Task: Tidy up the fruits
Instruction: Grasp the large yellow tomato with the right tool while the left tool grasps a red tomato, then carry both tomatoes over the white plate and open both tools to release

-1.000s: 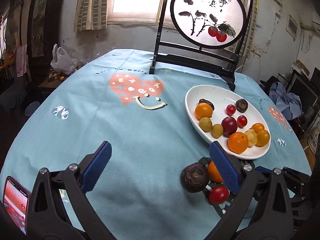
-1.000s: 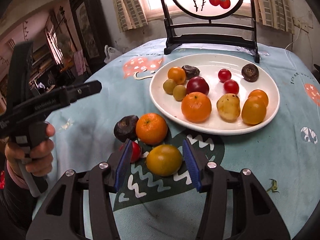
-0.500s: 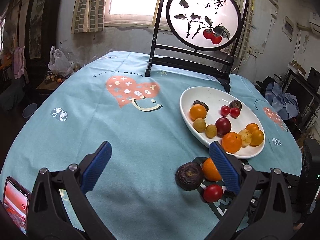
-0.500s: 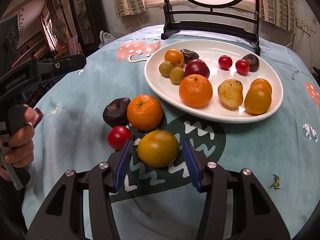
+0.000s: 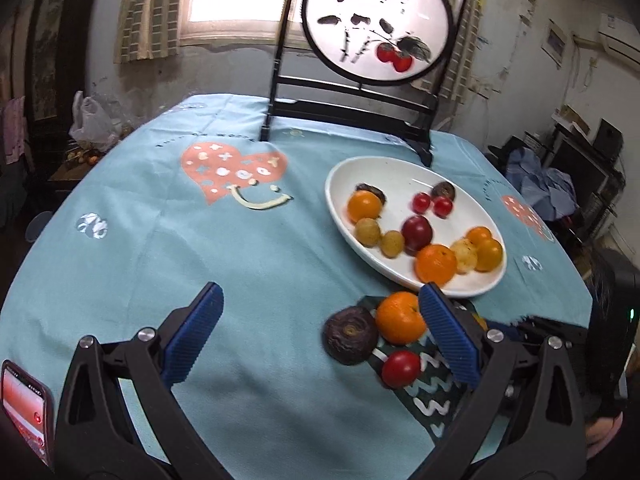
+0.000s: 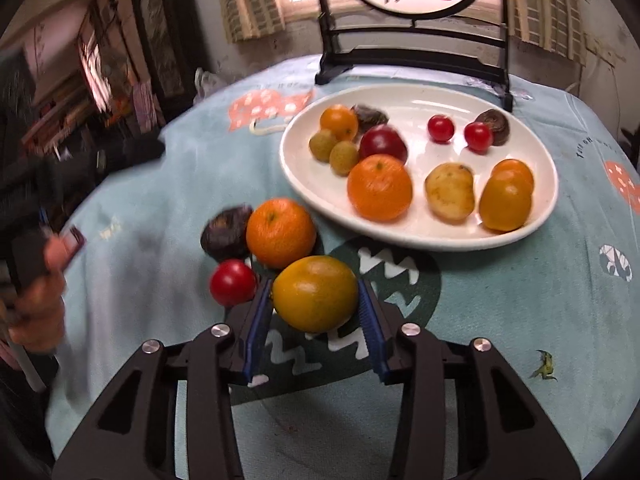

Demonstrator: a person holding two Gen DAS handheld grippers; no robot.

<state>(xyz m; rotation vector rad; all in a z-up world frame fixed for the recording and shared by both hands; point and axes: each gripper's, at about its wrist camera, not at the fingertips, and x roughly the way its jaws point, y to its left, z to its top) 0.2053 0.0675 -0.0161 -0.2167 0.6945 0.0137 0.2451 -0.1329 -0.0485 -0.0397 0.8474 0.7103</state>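
The yellow-orange fruit [image 6: 315, 293] is caught squarely between the blue fingers [image 6: 259, 320] of the right gripper [image 6: 316, 316], both pads being pressed against its sides over the dark zigzag print on the teal table [image 6: 520, 320]. Just to its left a cherry tomato [image 6: 233, 282] is seen beside the left finger, and an orange [image 6: 281, 232] and a dark wrinkled fruit [image 6: 226, 232] are grouped close behind, the orange touching the gripped fruit. Beyond them, the white plate [image 6: 424, 236] is loaded with more fruit. The left gripper [image 5: 320, 332] is held wide apart above the table, nothing being between its fingers [image 5: 195, 332]; the orange [image 5: 400, 317], the dark fruit [image 5: 351, 340] and the tomato [image 5: 401, 369] are found just inside its right finger.
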